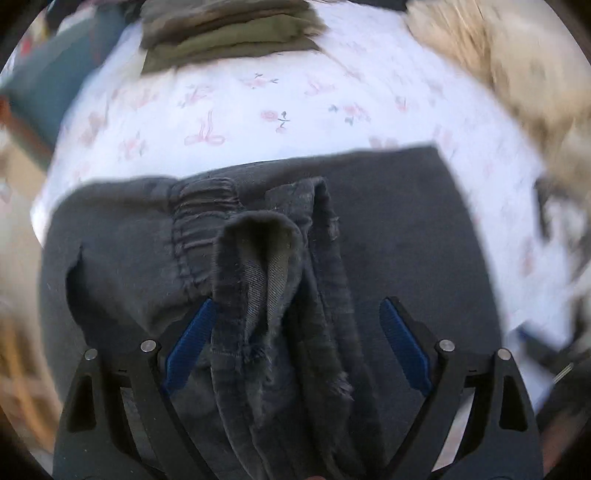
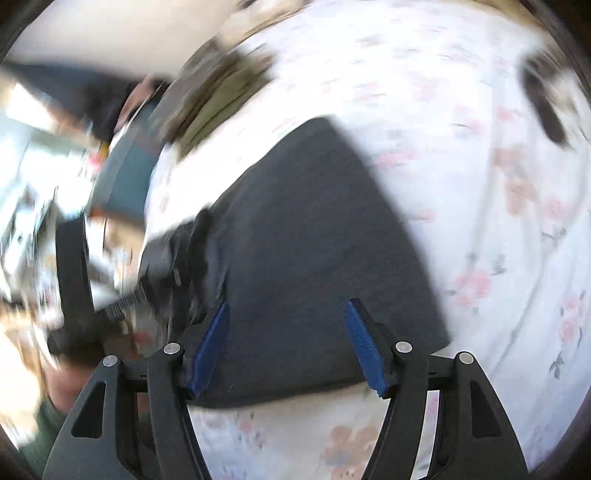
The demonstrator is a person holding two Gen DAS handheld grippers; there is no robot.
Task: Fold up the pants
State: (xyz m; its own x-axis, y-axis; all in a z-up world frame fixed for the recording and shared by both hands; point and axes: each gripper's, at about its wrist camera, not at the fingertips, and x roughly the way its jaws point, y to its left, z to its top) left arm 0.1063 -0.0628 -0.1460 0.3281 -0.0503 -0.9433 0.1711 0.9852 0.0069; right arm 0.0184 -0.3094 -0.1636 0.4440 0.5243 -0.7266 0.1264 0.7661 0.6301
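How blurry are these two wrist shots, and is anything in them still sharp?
Left wrist view: the dark pants and the left gripper are fairly sharp; the floral sheet edges smear. Right wrist view: heavy motion blur throughout, only the right gripper crisp. Both bend at the fisheye rim.

L wrist cam looks steeply down, close over dark pants (image 1: 388,221) on floral sheet (image 1: 229,110). R wrist cam faces down at a slant, close, tilted view. Both share pants, sheet, olive pile (image 1: 229,33).
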